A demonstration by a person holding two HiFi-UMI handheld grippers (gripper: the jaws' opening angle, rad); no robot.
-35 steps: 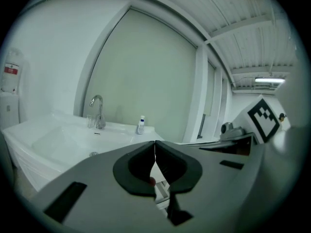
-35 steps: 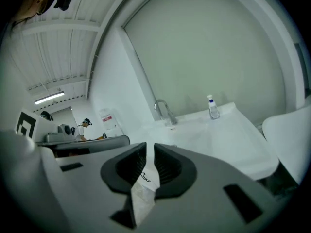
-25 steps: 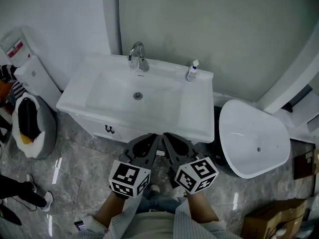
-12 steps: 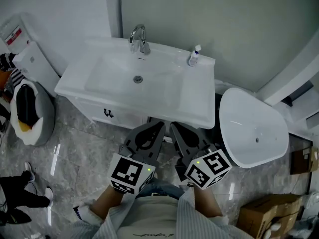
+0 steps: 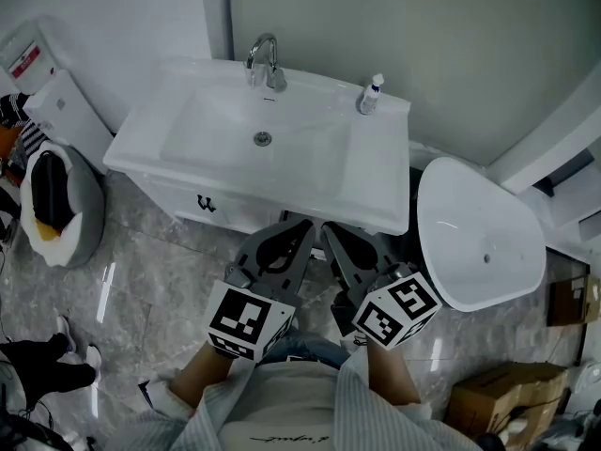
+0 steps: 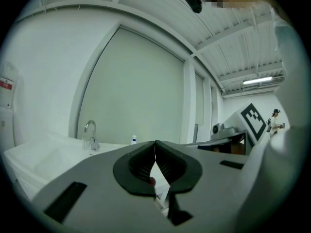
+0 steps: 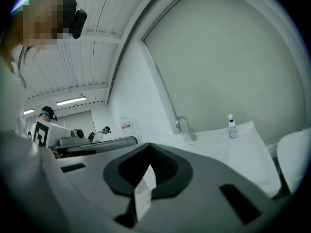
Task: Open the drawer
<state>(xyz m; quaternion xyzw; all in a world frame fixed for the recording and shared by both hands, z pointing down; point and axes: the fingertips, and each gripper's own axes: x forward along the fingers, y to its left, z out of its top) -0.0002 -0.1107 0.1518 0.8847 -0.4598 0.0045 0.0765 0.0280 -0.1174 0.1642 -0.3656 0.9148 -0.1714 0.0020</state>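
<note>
In the head view, the left tongs (image 5: 302,225) and right tongs (image 5: 329,229) hang side by side just in front of the white basin (image 5: 376,200). The drawer (image 5: 207,205) under its rim looks closed, off to their left.

In the left gripper view, the tongs (image 6: 155,143) are clenched and empty, with the tap (image 6: 90,133) beyond.

In the right gripper view, the tongs (image 7: 149,147) are clenched on nothing, and a bottle (image 7: 232,125) stands on the basin.

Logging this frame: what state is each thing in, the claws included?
left claw: shut, nothing in it.
right claw: shut, nothing in it.
drawer: closed, neither claw on its handle.
faucet: no water seen running.
sink: empty.
bottle: upright at the back of the counter.
</note>
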